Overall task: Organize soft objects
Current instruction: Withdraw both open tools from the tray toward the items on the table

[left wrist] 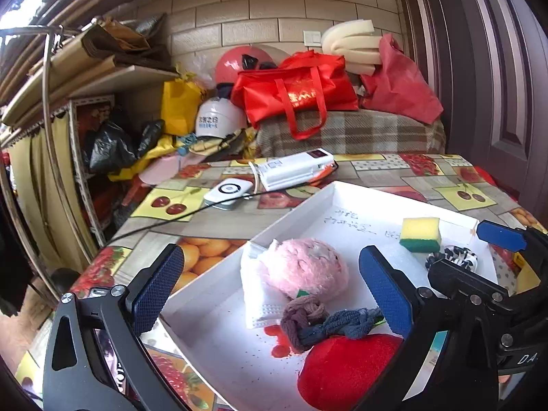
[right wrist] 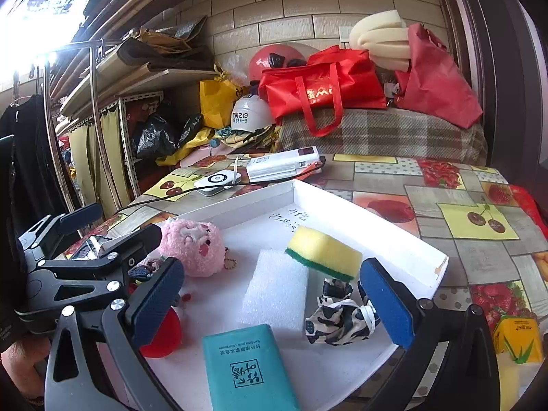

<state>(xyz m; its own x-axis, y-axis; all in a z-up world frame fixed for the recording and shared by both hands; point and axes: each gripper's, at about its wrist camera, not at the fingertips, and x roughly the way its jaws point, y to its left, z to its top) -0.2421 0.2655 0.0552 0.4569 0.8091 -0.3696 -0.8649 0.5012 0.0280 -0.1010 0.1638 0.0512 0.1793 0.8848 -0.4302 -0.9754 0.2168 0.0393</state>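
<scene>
Both tongs, left tongs [left wrist: 270,284] and right tongs [right wrist: 274,298], hang released over the shallow white tray [right wrist: 404,236]; pinch the fluffy pink plush toy [left wrist: 304,267] gently at mid-body.

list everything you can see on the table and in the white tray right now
white tray: 1, white, on the table
pink plush: 1, pink, tray's left side
red plush: 1, red, tray's near left
face mask: 1, white, under the pink plush
knotted socks: brown and blue, beside the red plush
sponge: 1, yellow-green, far right
foam block: 1, white, centre
scrunchie: 1, black-white, right
tissue pack: 1, teal, near edge
left gripper: open
right gripper: open
</scene>
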